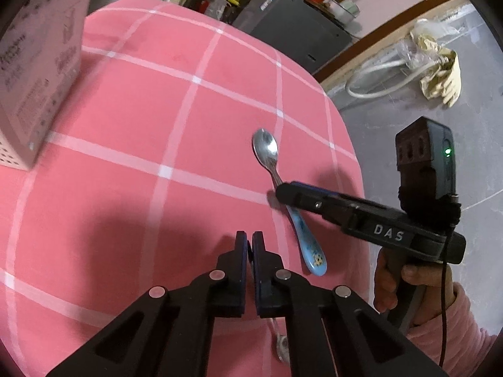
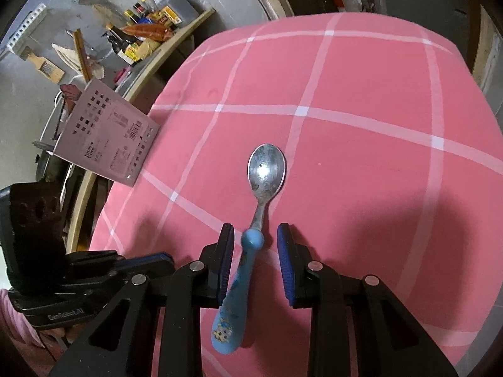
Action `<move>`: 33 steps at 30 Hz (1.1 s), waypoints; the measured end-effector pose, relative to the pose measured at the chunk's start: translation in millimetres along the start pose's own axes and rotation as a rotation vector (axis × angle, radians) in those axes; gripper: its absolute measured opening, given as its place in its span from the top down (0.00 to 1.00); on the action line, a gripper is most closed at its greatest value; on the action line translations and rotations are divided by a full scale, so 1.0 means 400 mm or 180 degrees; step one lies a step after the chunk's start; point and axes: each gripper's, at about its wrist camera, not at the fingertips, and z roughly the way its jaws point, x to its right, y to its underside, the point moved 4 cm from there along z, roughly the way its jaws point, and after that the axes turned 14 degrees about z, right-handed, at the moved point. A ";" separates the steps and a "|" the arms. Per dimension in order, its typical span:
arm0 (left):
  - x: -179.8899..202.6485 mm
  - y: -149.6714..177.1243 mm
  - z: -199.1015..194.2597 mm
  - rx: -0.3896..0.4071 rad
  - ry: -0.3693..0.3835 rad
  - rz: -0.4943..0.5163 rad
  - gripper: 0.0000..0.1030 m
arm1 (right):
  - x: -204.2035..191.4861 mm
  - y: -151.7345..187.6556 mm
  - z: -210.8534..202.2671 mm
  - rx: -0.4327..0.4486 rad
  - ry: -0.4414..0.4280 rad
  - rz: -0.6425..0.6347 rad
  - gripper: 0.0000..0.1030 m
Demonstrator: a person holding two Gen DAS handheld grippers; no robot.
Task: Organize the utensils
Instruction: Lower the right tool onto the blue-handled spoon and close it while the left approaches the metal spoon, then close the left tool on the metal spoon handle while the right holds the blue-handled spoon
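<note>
Spoon (image 1: 284, 201): steel bowl, blue handle, lying right of centre on pink checked cloth (image 1: 157, 110). Right gripper (image 1: 279, 193): enters from right, tip over spoon's neck. Left gripper (image 1: 250, 245): bottom centre, pads nearly together, nothing between. Perforated box (image 1: 34, 72): upper left.

Tabletop (image 2: 361, 72) carries a pink cloth with white grid lines. Grey floor (image 1: 393, 132) beyond the right hand-held gripper (image 2: 255, 251). Shelf of bottles (image 2: 151, 28) far left of it.

Table with pink white-checked tablecloth (image 2: 361, 78). Blue-handled metal spoon (image 2: 266, 169) lies flat on the cloth, bowl up. Pink perforated utensil holder box (image 2: 107, 135) stands at the table's edge, well apart from the spoon.
</note>
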 end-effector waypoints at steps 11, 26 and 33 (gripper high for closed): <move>-0.068 -0.063 -0.015 0.0099 -0.0045 -0.0107 0.97 | -0.029 -0.017 0.036 -0.0320 0.0207 0.0081 0.86; -0.091 -0.017 0.004 -0.0184 0.0226 -0.0415 0.85 | -0.021 0.000 0.027 -0.0345 0.0281 0.0179 0.86; -0.108 0.024 0.001 -0.0216 0.0352 -0.0564 0.73 | -0.019 0.002 0.033 -0.0366 0.0227 0.0277 0.86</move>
